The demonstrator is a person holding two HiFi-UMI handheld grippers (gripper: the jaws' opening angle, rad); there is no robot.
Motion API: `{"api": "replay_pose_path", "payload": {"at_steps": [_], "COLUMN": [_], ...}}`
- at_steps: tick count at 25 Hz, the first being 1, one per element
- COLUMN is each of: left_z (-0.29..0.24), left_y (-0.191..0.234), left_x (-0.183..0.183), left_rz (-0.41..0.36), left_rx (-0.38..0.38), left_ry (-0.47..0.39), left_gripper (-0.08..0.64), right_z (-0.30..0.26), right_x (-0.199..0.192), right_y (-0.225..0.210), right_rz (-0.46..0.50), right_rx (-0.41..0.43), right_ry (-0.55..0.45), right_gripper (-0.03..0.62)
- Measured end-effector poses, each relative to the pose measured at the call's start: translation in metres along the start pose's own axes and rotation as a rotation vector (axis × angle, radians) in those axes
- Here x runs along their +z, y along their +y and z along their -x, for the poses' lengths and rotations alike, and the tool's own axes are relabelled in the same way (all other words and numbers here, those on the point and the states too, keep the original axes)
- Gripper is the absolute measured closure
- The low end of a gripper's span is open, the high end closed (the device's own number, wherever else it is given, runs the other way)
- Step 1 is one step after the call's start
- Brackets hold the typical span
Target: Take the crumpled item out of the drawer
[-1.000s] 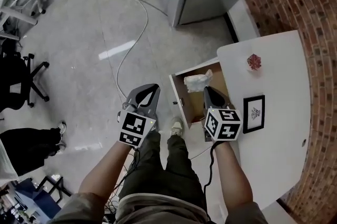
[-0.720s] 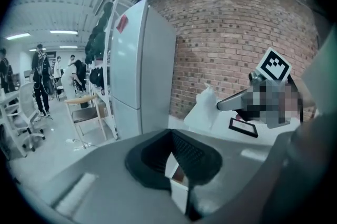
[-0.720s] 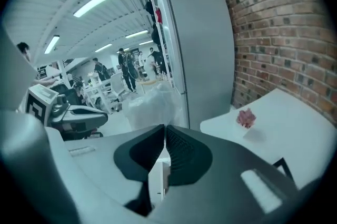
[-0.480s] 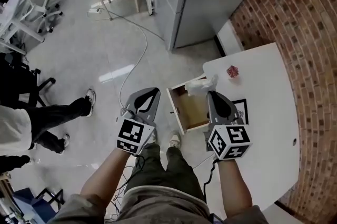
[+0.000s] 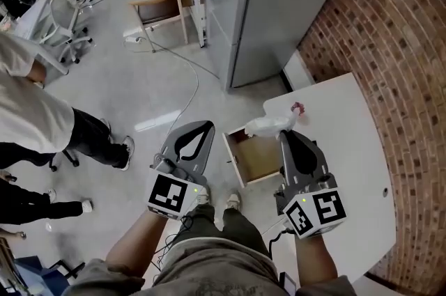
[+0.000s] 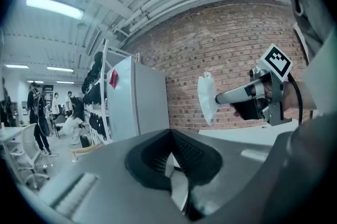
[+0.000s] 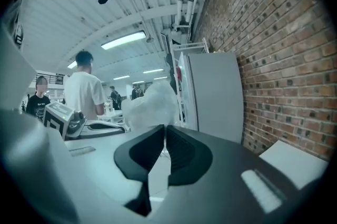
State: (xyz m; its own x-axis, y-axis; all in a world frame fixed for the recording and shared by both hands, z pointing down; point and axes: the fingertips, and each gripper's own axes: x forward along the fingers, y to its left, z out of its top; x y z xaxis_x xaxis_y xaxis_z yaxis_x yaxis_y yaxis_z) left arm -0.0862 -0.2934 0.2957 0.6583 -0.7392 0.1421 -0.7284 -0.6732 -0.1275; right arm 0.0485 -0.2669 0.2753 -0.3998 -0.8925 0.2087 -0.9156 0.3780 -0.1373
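Moved since a second ago: crumpled item (image 5: 268, 125), white, then lying inside the drawer (image 5: 256, 159), now lifted out and held in the air over the drawer's far corner, by the table edge.

1. Person (image 5: 31, 122), far left: pale shirt, dark trousers, standing on the grey floor.
2. Left gripper (image 5: 203, 127): jaws closed tip to tip with nothing between them. It points away from the wearer, over the floor beside the drawer. Left cube (image 5: 171, 196) faces up with a black-and-white square marker. A bare forearm runs back to the lower edge.
3. Drawer: pulled open, wood-lined interior in view.
4. Right gripper (image 5: 284, 134): jaws clamped on the crumpled item, which bunches past their tips. It points forward along the drawer's right side, over the table. Right cube (image 5: 313, 212) shows square markers on its two visible faces.
5. Table (image 5: 352, 148): white top, with a small pink object (image 5: 298, 107) near its far edge.
6. Brick wall (image 5: 397, 44), right.
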Motion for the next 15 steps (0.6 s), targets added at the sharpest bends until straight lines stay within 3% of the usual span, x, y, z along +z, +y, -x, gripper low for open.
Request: {"api": "replay_pose_path", "payload": {"at_steps": [5, 15], "left_z": [0.024, 0.056], "left_y": [-0.007, -0.020], "left_x": [0.046, 0.075], "left_rz": [-0.075, -0.042], "left_rx": [0.003, 0.014], "left_ry": [-0.067, -0.117], "left_gripper": [0.560, 0.560], "right_z": [0.032, 0.076], "right_x": [0.038, 0.063], "right_y": [0.018, 0.039], "right_rz": [0.014, 0.088], "right_rx": [0.002, -0.014], "right_ry": [-0.079, -0.162], "right_gripper": [0.548, 0.548]}}
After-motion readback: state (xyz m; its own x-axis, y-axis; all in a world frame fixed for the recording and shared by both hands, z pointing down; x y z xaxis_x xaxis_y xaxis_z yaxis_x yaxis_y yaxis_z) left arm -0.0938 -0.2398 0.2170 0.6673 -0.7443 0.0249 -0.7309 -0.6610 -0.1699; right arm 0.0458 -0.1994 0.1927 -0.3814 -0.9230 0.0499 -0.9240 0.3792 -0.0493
